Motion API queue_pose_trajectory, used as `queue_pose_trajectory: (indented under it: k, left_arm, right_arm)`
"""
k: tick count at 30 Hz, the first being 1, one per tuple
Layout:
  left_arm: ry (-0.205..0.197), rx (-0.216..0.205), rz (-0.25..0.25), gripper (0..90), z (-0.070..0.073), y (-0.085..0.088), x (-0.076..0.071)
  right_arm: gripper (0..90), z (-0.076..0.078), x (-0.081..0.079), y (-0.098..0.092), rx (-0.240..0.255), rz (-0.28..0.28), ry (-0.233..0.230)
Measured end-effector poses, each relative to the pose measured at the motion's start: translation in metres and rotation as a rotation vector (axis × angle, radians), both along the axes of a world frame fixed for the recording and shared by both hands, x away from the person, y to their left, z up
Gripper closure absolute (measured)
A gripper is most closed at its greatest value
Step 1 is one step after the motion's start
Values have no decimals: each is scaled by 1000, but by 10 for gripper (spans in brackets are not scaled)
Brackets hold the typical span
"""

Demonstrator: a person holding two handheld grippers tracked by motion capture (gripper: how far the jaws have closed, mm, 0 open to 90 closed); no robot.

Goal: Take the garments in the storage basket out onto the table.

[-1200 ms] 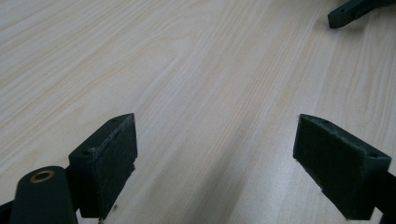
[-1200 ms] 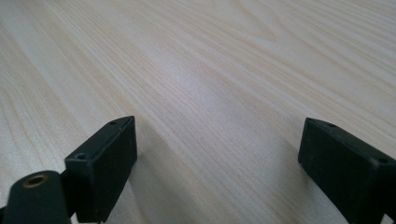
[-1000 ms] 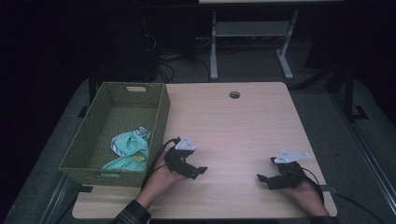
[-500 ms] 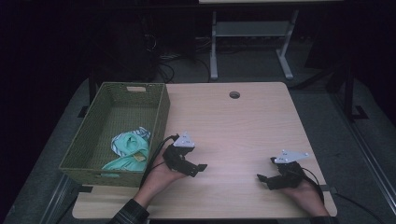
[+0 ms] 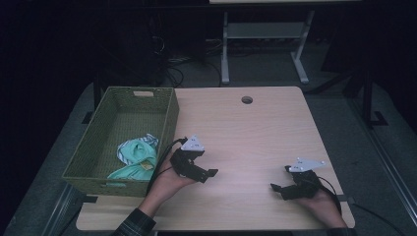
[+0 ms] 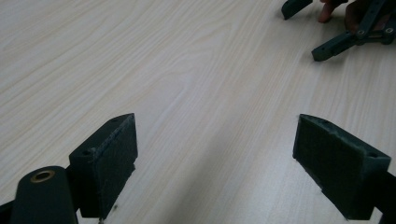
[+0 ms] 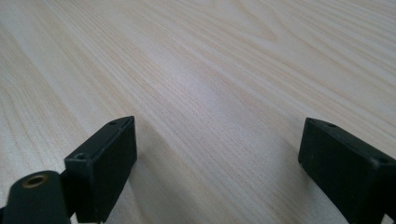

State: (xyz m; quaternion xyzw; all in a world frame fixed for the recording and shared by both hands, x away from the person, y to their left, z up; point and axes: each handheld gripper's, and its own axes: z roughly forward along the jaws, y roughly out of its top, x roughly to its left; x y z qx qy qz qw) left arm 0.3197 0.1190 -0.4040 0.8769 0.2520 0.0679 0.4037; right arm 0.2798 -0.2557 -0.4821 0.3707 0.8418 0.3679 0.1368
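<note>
My left gripper [image 5: 209, 173] lies low over the light wooden table [image 5: 246, 132], just right of a green woven basket [image 5: 169, 118]. It is held in a hand, and its jaws point right. In the left gripper view its jaws [image 6: 212, 140] stand wide open over bare wood. My right gripper [image 5: 276, 189] rests near the front right of the table, jaws pointing left. It is open too, with nothing between its pads [image 7: 217, 140]. The right gripper [image 6: 341, 32] also appears far off at the top right of the left gripper view.
A teal and white cloth [image 5: 137, 155] lies crumpled in the basket's near right corner. A round cable hole [image 5: 247, 100] sits near the table's far edge. Beyond the table stand a white frame's legs [image 5: 225, 54] and cables on a dark floor.
My left gripper has edged slightly toward the basket. The right gripper has stayed put.
</note>
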Motion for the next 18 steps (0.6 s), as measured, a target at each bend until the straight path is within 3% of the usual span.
queue_pose_trajectory:
  k: [18]
  left_arm:
    - [-35,-1,-32,133,22,3,3]
  right_arm:
    - [112,0,0,0,-2,1,0]
